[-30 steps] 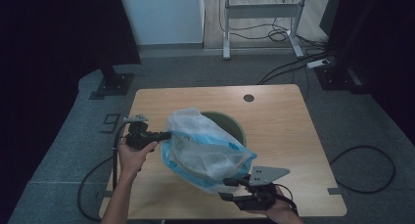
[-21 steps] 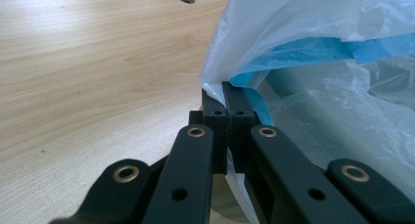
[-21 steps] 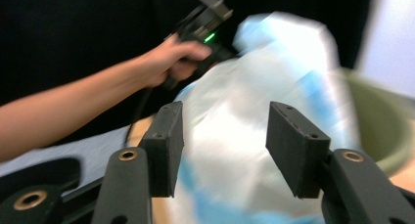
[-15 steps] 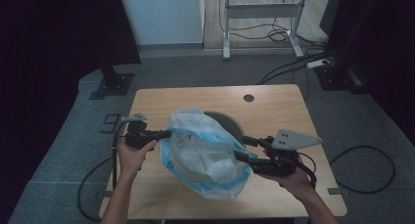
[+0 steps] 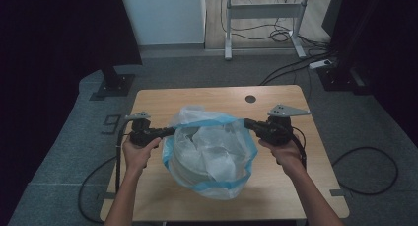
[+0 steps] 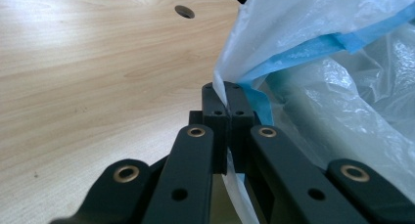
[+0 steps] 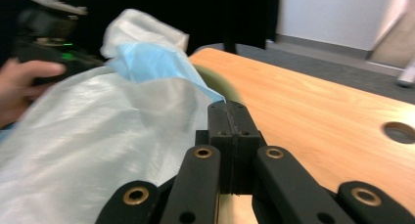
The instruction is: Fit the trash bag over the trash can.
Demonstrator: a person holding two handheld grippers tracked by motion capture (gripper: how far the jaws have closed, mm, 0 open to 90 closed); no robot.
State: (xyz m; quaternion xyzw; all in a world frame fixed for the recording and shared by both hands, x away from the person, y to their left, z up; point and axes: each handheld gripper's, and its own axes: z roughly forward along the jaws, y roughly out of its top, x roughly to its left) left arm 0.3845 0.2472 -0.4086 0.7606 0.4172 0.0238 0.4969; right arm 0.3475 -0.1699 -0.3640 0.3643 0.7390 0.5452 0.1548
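A translucent white plastic bag [image 5: 212, 152] with a blue rim hangs stretched between both grippers above the wooden table [image 5: 197, 100]. My left gripper [image 5: 173, 131] is shut on the bag's left edge; the left gripper view shows film and blue band pinched at the tips [image 6: 227, 87], with the bag [image 6: 342, 87] billowing to the right. My right gripper [image 5: 245, 121] has just closed its jaws on the right rim. In the right gripper view the jaws [image 7: 227, 105] meet where the blue edge of the bag [image 7: 98, 136] ends. A dark green round container [image 7: 218, 82] is mostly hidden under the bag.
A round cable hole [image 5: 250, 98] lies in the table near its far edge. Bare wood extends behind the bag and to the right. Cables trail off both sides of the table, and a desk frame [image 5: 261, 18] stands on the floor beyond.
The right gripper has swung from the table's near edge up and away to the bag's right side. The bag's mouth is now pulled wide between the grippers. The left gripper stayed put.
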